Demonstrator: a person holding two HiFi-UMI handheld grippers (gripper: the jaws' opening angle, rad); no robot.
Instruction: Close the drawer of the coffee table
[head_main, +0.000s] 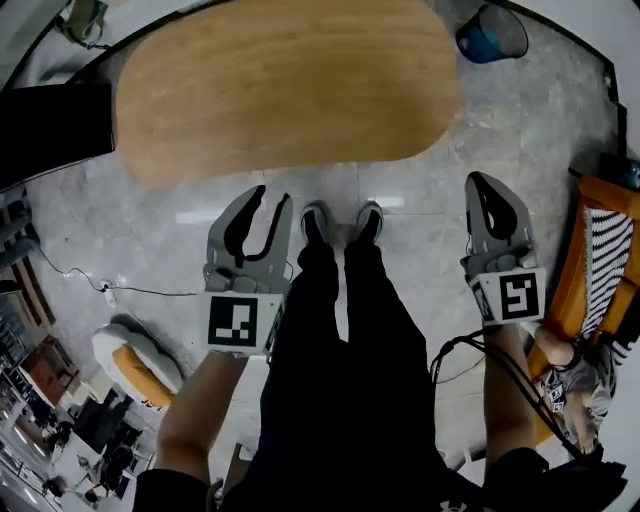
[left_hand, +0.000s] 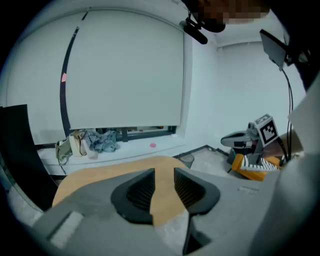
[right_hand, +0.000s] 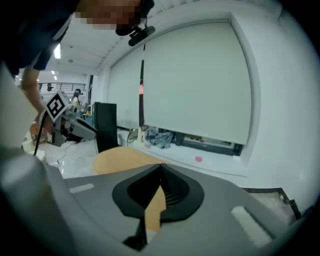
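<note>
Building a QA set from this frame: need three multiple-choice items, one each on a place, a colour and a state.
1. In the head view, where is the blue bin relative to the coffee table?
A. on its top
B. off it, by its right end
C. by its left end

2. What colour is the coffee table's top?
A. light wood
B. white
C. black

3. How do the jaws of the right gripper stand?
A. wide apart
B. shut on a cloth
C. shut, holding nothing

Key:
1 B: the bin sits past the top's right end.
2 A: the top shows tan wood grain in all three views.
3 C: the right gripper view shows the pads meeting at the tips with nothing held.
</note>
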